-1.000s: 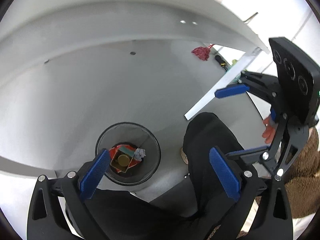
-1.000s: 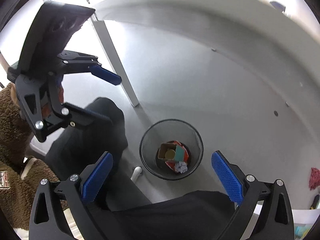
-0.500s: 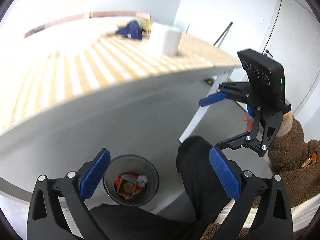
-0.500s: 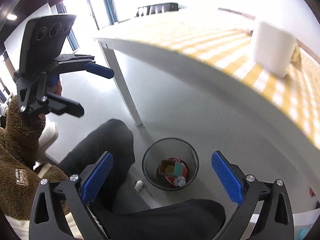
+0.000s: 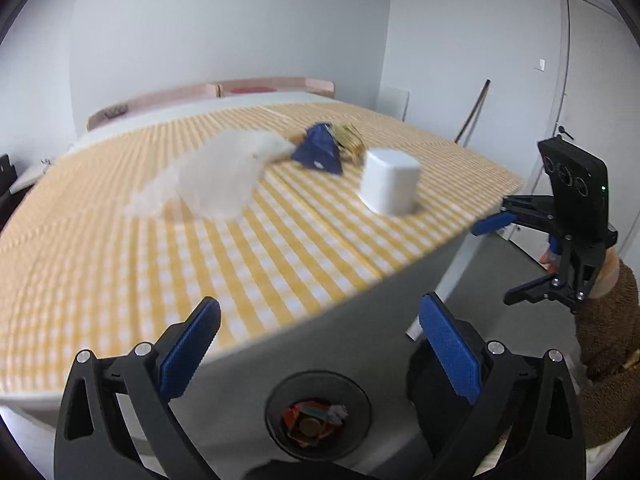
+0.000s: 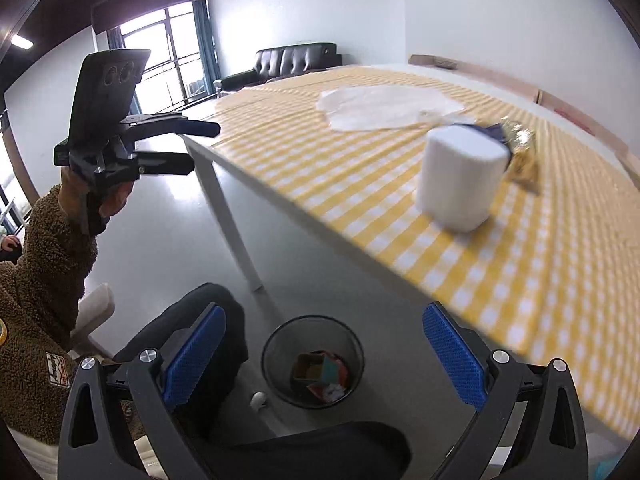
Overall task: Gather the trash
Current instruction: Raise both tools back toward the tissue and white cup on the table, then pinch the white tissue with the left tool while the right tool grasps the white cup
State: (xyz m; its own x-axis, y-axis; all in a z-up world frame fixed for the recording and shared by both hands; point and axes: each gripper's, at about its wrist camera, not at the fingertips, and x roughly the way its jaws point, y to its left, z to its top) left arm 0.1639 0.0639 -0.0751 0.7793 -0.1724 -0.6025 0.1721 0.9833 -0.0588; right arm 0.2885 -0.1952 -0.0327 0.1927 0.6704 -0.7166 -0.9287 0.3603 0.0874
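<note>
A worktop [image 5: 120, 264] under yellow checked cloth carries a white roll [image 5: 389, 186]; behind the roll lie a blue wrapper [image 5: 319, 152] and clear plastic bag [image 5: 216, 178].

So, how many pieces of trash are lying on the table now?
3: a clear plastic bag lying flat, a blue wrapper beside it, and a gold wrapper behind that. The white roll may hide more.

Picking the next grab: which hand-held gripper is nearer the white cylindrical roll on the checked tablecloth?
Right, probably. The right hand-held gripper sits off the table edge closest to the white cylindrical roll; the left hand-held gripper is beyond the table's corner, farther away. Both open and empty.
</note>
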